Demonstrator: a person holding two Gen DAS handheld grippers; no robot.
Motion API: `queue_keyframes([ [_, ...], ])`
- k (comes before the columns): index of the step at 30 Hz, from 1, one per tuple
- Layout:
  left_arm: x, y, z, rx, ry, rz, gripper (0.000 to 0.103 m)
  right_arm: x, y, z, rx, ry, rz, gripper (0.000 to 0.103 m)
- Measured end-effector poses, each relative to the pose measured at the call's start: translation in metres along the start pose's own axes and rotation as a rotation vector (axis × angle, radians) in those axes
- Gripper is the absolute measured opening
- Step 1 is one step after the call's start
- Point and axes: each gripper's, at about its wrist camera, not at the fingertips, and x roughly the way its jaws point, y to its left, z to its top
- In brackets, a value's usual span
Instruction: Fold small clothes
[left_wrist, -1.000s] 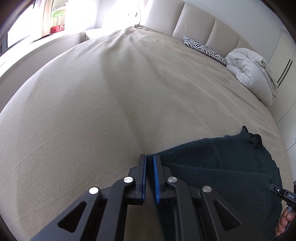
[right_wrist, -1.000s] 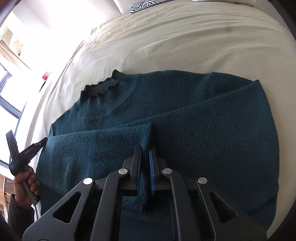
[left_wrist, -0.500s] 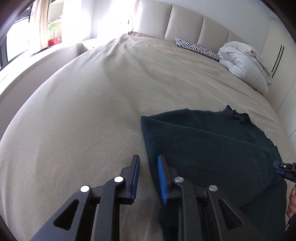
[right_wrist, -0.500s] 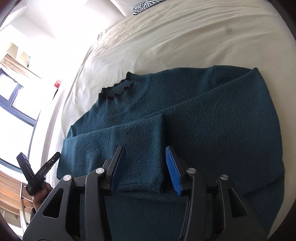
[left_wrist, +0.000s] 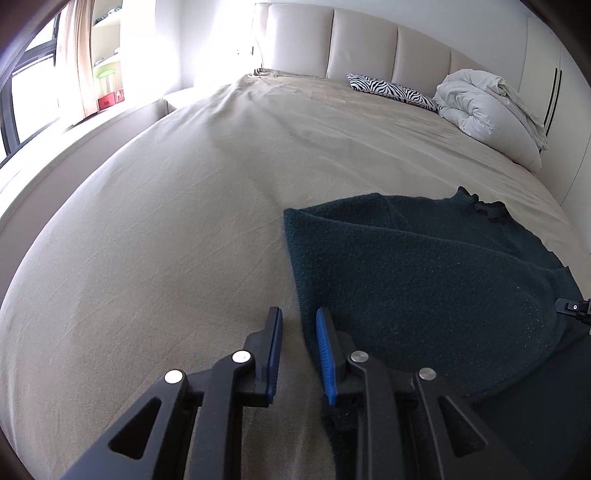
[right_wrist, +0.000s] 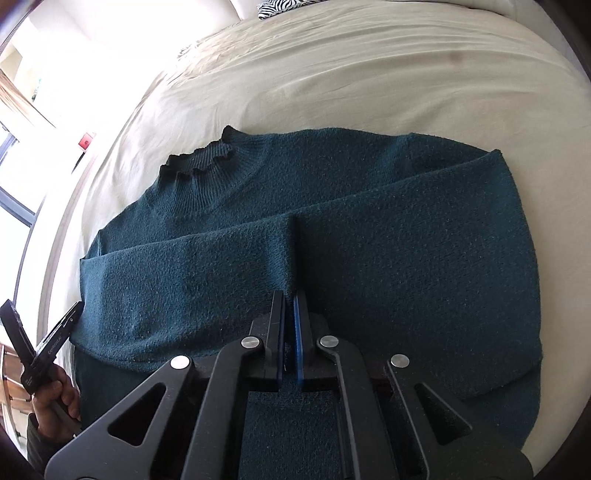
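Sweater (right_wrist: 369, 251) edge is lying between the part-open left gripper (left_wrist: 298, 350) jaws; right gripper (right_wrist: 289, 332) jaws, closed empty, are hovering over its middle.

Teal sweater (right_wrist: 369, 240), beige sheet (left_wrist: 184, 221), probably zebra-striped pillow (left_wrist: 391, 88).

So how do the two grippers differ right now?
The left gripper has a gap between its jaws, hanging over the sweater's edge and gripping nothing; the right gripper has just snapped shut, apparently empty. The left sits at the sweater's side, the right over its middle, by the folded sleeve. Both are black with blue pads.
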Motion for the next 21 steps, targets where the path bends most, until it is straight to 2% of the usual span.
queue_keyframes([
  [7,-0.006,-0.001,0.000,0.009,-0.019,0.014,0.023,0.011,-0.006,-0.004,0.027,-0.021,0.037,0.002],
  [9,-0.018,-0.003,-0.001,0.016,-0.032,0.050,0.022,0.001,-0.006,-0.006,0.062,-0.025,0.044,0.008],
  [11,-0.029,-0.004,-0.007,0.022,-0.053,0.066,0.022,-0.015,-0.005,-0.007,0.072,-0.057,0.022,0.008],
  [13,-0.030,-0.008,-0.013,0.044,-0.046,0.080,0.020,-0.028,-0.004,-0.010,0.080,-0.083,0.047,0.008],
  [15,-0.024,-0.008,-0.016,0.057,-0.035,0.093,0.020,-0.028,0.000,-0.012,0.077,-0.062,0.073,0.008],
  [18,-0.019,-0.008,-0.018,0.055,-0.020,0.091,0.020,-0.010,0.011,-0.016,0.022,-0.011,0.027,0.008],
  [20,-0.017,-0.010,-0.020,0.078,-0.024,0.103,0.020,-0.002,0.012,-0.019,-0.004,-0.024,0.003,0.008],
  [21,-0.016,-0.012,-0.020,0.089,-0.026,0.110,0.020,-0.002,0.009,-0.019,0.001,-0.026,0.003,0.004],
])
